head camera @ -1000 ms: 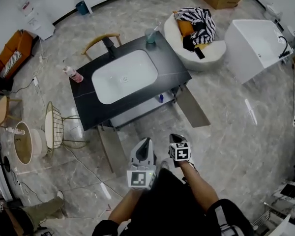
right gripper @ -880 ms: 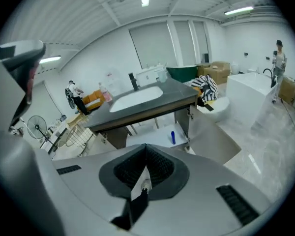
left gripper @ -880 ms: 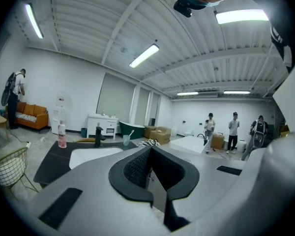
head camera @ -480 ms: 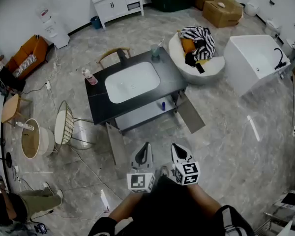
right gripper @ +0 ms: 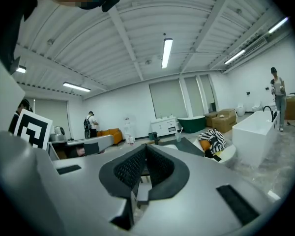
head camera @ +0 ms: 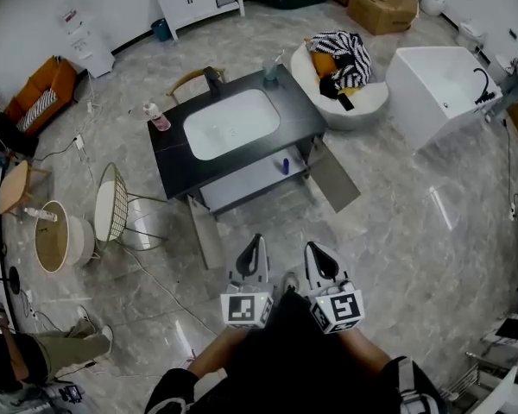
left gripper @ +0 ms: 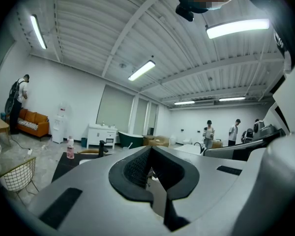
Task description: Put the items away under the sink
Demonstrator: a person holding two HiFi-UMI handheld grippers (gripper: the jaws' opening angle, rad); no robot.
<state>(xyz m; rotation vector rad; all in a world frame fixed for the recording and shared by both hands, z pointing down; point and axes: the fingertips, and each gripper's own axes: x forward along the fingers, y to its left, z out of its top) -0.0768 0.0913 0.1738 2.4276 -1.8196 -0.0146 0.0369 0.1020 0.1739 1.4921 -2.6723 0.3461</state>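
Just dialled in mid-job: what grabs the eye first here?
A black vanity with a white basin stands mid-floor, its lower doors swung open. A pink bottle sits on its far-left corner. The left gripper and right gripper, low in the head view, are shut and empty.

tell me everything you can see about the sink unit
The sink unit is a black-topped cabinet with a white rounded basin sunk in its top and a black tap at the back edge. It stands on the grey floor, both front doors swung open, showing a pale shelf with a small blue item. A pink bottle and a cup stand on its top.
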